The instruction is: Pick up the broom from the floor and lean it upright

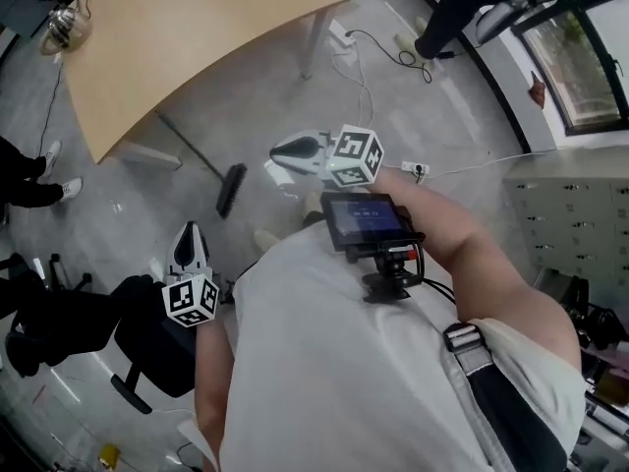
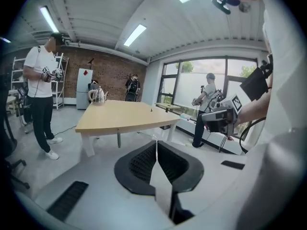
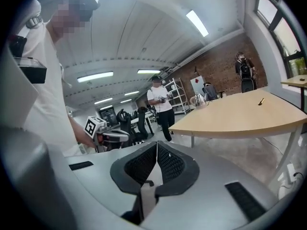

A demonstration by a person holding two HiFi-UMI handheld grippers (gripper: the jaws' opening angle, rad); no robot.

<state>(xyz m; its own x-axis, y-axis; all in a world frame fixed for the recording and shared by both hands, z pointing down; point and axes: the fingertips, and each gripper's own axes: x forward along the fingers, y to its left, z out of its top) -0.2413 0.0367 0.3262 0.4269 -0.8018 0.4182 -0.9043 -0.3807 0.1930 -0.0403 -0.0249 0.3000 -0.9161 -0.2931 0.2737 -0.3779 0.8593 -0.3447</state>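
The broom (image 1: 230, 187) lies flat on the grey floor, its dark brush head toward me and its thin handle running up-left under the wooden table's edge. My left gripper (image 1: 189, 230) hangs above the floor at the lower left, well short of the brush, jaws shut and empty. My right gripper (image 1: 278, 150) is raised to the right of the brush head, also shut with nothing in it. In the left gripper view the jaws (image 2: 156, 143) meet on a line, and the right gripper view shows the same (image 3: 157, 145). Neither touches the broom.
A large wooden table (image 1: 197, 37) stands over the far floor. A black office chair (image 1: 147, 342) is at my lower left. Cables and a power strip (image 1: 414, 169) lie right of the broom. People stand at the left (image 1: 29, 190) and top right (image 1: 452, 8); cabinets (image 1: 580, 214) line the right.
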